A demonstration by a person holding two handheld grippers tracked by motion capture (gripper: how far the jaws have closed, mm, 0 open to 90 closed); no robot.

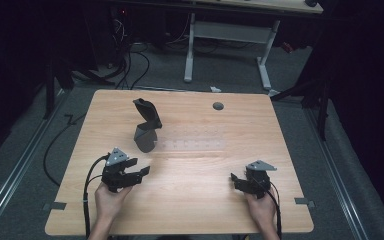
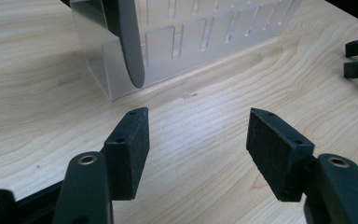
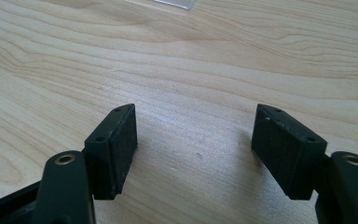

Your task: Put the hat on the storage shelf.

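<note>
While both hands rest low in the frame, the left tool (image 1: 139, 171) sits at lower left with its jaws spread and nothing between them. Up and to its right stands a clear slotted rack (image 1: 192, 142), and a dark shoe sole (image 1: 147, 114) leans out of the rack's left end. Bare tabletop (image 1: 200, 190) lies between tool and rack, with nothing blocking. At lower right, the right tool (image 1: 236, 181) is also spread and empty. A small grey round cap (image 1: 218, 106) sits near the far edge.
</note>
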